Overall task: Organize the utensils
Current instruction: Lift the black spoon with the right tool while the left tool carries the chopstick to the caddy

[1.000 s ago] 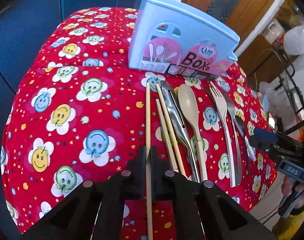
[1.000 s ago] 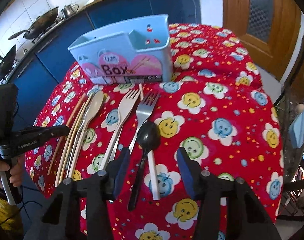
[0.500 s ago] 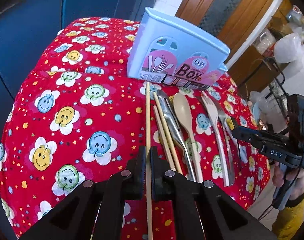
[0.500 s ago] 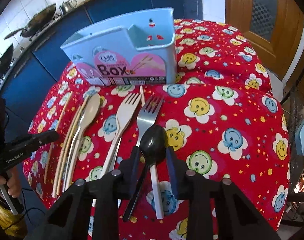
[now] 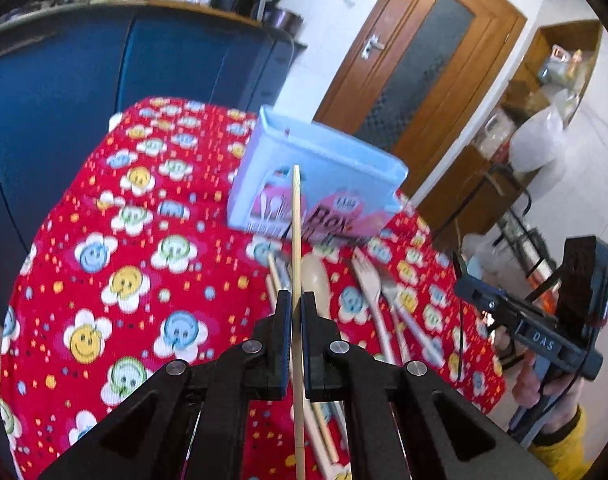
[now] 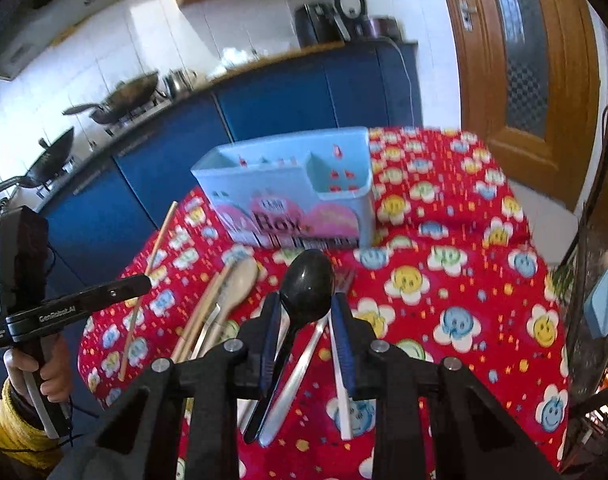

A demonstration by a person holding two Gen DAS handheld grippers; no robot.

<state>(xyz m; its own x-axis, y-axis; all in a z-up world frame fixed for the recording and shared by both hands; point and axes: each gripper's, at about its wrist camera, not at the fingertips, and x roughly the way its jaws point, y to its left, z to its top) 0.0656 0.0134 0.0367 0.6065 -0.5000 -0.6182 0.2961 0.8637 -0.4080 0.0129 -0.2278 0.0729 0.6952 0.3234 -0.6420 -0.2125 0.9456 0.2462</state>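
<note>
My left gripper (image 5: 296,308) is shut on a thin wooden chopstick (image 5: 296,224), lifted above the red smiley-face tablecloth (image 5: 116,280) and pointing toward the light blue utensil box (image 5: 319,172). My right gripper (image 6: 305,312) is shut on a black spoon (image 6: 307,284), raised off the cloth, bowl toward the box (image 6: 292,184), whose compartments look empty. Beige spoon (image 5: 315,280), beige fork (image 5: 367,284) and more chopsticks (image 5: 276,280) lie on the cloth. In the right wrist view, the left gripper (image 6: 144,280) and its chopstick (image 6: 152,256) show at left.
A metal fork (image 6: 304,356) and a white stick (image 6: 339,392) lie under my right gripper. Blue cabinets (image 5: 104,80) stand behind the table. A wooden door (image 5: 415,60) is at the back right. The right gripper (image 5: 463,284) shows at the table's right edge.
Both grippers have lifted: the left raised the chopstick off the cloth, the right closed on the black spoon and raised it. Both views now tilt up toward the box.
</note>
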